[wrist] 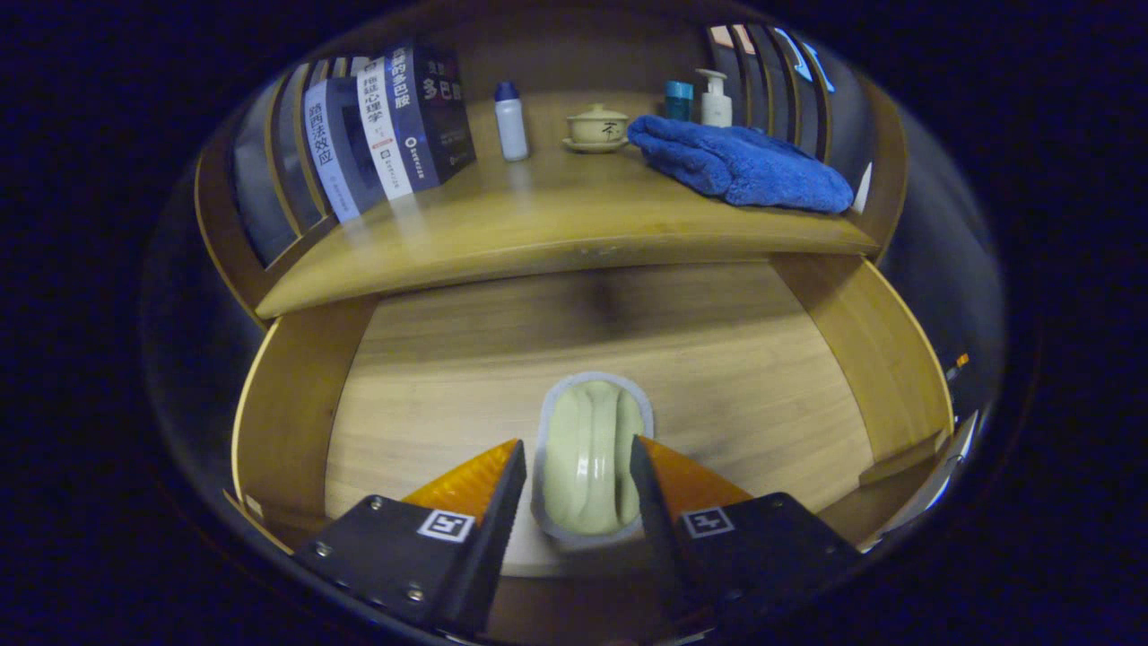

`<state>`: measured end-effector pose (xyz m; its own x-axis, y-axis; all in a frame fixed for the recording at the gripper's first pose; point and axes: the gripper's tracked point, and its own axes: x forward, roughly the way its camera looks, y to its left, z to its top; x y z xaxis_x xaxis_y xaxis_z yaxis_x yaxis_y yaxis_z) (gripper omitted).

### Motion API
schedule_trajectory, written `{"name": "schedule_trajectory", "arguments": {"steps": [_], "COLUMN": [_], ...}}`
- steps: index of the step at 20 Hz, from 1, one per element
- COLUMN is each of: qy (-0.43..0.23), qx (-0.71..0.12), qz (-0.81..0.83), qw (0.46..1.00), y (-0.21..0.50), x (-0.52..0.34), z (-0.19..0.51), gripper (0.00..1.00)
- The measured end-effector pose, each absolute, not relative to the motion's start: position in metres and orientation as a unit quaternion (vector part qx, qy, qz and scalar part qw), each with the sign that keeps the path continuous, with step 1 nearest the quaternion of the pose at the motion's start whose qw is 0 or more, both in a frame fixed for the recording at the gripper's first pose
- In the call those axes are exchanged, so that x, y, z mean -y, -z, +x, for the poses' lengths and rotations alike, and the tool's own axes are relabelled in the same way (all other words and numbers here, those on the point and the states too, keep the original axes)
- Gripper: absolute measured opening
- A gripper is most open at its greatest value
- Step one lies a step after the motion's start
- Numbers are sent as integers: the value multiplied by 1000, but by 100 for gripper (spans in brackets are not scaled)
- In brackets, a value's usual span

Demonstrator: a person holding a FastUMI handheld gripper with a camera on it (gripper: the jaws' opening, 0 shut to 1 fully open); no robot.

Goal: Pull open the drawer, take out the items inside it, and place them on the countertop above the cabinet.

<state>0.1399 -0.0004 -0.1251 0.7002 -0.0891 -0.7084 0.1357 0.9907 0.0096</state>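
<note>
gripper [578, 467] straddling a pale green soap-like item [592, 462] in the open drawer [762, 359]

the fingers sit on either side of the item, close against it; whether both press on it i cannot tell. it lies on the drawer's wooden floor. beyond, the countertop [538, 224] holds books [386, 126], a small white bottle [510, 121], a lidded cup [597, 127], a blue towel [744, 166] and a pump bottle [716, 99].

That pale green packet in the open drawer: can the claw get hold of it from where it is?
Probably yes. The pale green packet lies flat on the drawer floor, between the open claw fingers, with nothing over or beside it. Whether the fingers touch it yet is unclear.
</note>
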Motion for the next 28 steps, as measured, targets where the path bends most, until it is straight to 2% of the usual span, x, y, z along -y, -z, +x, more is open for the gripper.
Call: {"name": "schedule_trajectory", "arguments": {"steps": [2, 5, 6, 11, 15, 28], "qy": [74, 86, 83, 49, 63, 71], "qx": [-372, -331, -315, -266, -269, -140], "qz": [24, 27, 22, -22, -43, -35], "qw": [925, 939, 945, 962, 960, 987], "y": [127, 127, 122, 113, 107, -7], "x": [5, 8, 7, -7, -6, -5], "z": [141, 149, 147, 150, 148, 107], "gripper": [67, 24, 15, 15, 15, 15]}}
